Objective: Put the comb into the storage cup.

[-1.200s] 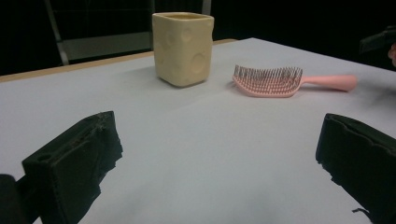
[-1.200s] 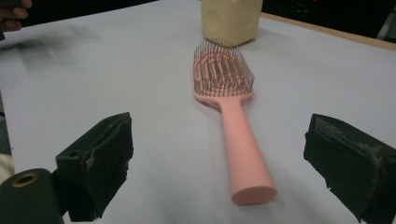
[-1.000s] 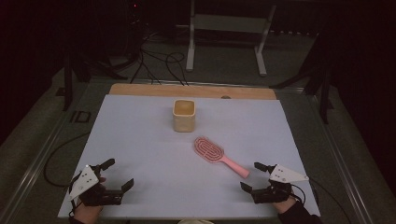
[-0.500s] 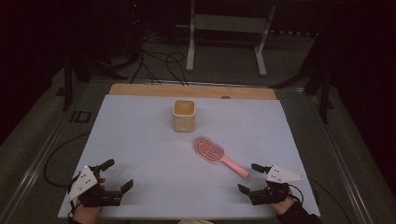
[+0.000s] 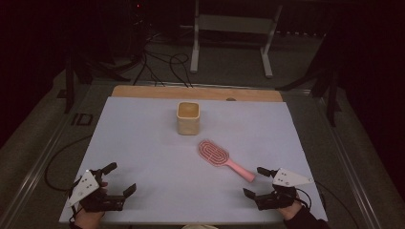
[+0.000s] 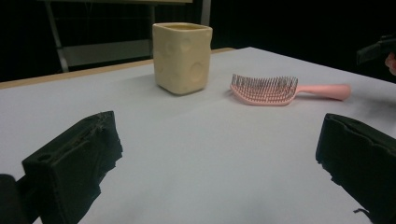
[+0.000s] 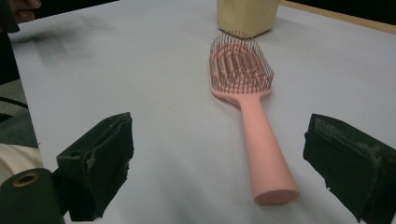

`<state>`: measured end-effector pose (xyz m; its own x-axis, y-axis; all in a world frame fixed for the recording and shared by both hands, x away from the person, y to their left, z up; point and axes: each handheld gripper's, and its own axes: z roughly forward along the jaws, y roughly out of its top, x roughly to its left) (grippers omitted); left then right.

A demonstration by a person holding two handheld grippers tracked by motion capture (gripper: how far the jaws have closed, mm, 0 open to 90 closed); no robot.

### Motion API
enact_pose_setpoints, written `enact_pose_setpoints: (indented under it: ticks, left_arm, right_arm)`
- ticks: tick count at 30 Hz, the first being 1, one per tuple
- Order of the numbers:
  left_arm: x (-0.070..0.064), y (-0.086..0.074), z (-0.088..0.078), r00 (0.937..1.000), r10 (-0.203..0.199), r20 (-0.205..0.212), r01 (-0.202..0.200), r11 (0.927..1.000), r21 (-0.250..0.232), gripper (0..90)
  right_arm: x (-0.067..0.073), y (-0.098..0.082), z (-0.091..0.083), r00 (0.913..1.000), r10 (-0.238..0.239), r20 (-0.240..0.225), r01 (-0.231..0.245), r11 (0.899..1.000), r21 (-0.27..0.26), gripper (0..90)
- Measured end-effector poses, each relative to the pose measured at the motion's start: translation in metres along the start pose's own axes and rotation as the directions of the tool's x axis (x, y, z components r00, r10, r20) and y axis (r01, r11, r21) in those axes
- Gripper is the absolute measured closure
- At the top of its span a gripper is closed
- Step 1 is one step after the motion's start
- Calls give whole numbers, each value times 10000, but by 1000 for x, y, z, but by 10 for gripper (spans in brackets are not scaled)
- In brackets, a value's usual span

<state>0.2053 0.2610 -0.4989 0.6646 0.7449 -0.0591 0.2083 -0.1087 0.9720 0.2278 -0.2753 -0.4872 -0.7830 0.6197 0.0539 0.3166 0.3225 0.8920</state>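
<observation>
pink hairbrush (image 7: 252, 112), bristles up, handle probably bare

the cup (image 7: 246, 16) is cut off by the top edge of the right gripper view, rim and upper body out of frame. in the left gripper view the right-hand jaw runs past the right and bottom edges, and the right gripper (image 6: 376, 50) appears as a dark fragment at the right edge, a fingertip beside it cropped. in the high view both forearms are cut by the bottom edge. the hairbrush (image 5: 224, 159) bristles are too small to resolve there. surroundings beyond the table (image 5: 143, 143) are too dark to make out
</observation>
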Motion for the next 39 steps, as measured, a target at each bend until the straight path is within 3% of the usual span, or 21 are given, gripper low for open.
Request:
enact_pose_setpoints:
  ticks: [15, 27, 39]
  left_arm:
    - [-2, 0, 1, 9999, 56, 120, -56, 10000, 9, 1]
    - [-3, 0, 2, 9998, 71, 196, -72, 10000, 25, 1]
    - [-3, 1, 2, 9995, 123, 290, -123, 9999, 10, 1]
  right_arm:
    - [-2, 21, -13, 9998, 68, 181, -65, 9998, -196, 78]
    - [-9, 44, -15, 9999, -71, 97, 75, 9991, -416, 75]
    - [-17, 68, -7, 9989, -452, 99, 454, 9987, -216, 75]
